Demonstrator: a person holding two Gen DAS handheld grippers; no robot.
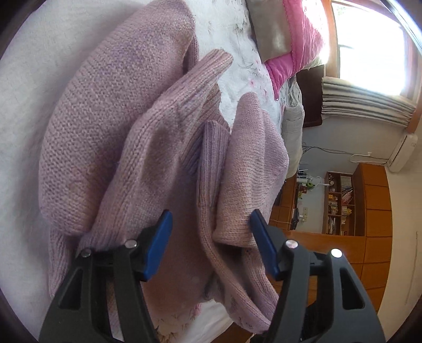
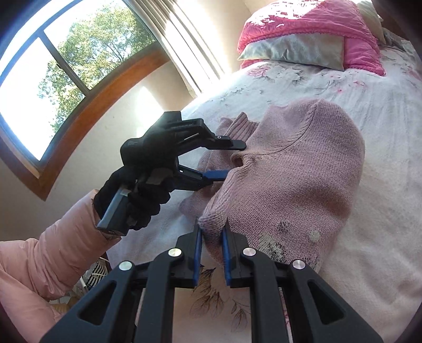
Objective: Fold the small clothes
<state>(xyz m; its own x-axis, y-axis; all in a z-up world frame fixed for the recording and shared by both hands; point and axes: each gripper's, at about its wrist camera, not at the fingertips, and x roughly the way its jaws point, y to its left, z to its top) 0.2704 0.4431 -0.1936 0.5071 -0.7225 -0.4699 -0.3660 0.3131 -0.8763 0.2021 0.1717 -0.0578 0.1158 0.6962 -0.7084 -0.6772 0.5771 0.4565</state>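
**Knitted pink sweater half folded on floral bed**

Wool in dusty pink fills both wrist views: 1 small sweater (image 2: 303, 179) lies bunched on a floral bedspread (image 2: 382, 110), its body mounded and partly doubled over itself.

The right gripper (image 2: 211, 234), at 6 o'clock in its own view, has its blue-padded fingers (image 2: 197, 253) drawn close and pinching a folded edge of the knit near the hem, where a pale motif shows on the front. The left gripper (image 2: 224, 161), at 9 o'clock of the garment in that view and held by a black-gloved hand (image 2: 137, 200) with a pink padded sleeve (image 2: 52, 253) behind it, reaches in at the neck end. Its own camera shows its fingers (image 1: 159, 238) spread wide, with folds of knit and a ribbed cuff (image 1: 213, 153) lying between them. They are not clamped on anything.

By the look of it, the fold is under way but far from done: the body appears turned over once, yet both sleeves lie loose and rumpled at 12 o'clock in the left view, and no edge is squared. Tucking the sleeves, a final fold and smoothing seem still to come. No finished pile of other clothes is in sight.

At the head of the bed, at 1 o'clock in the right view, a pink quilt (image 2: 303, 23) and a grey pillow (image 2: 292, 50) rest well apart from the work.
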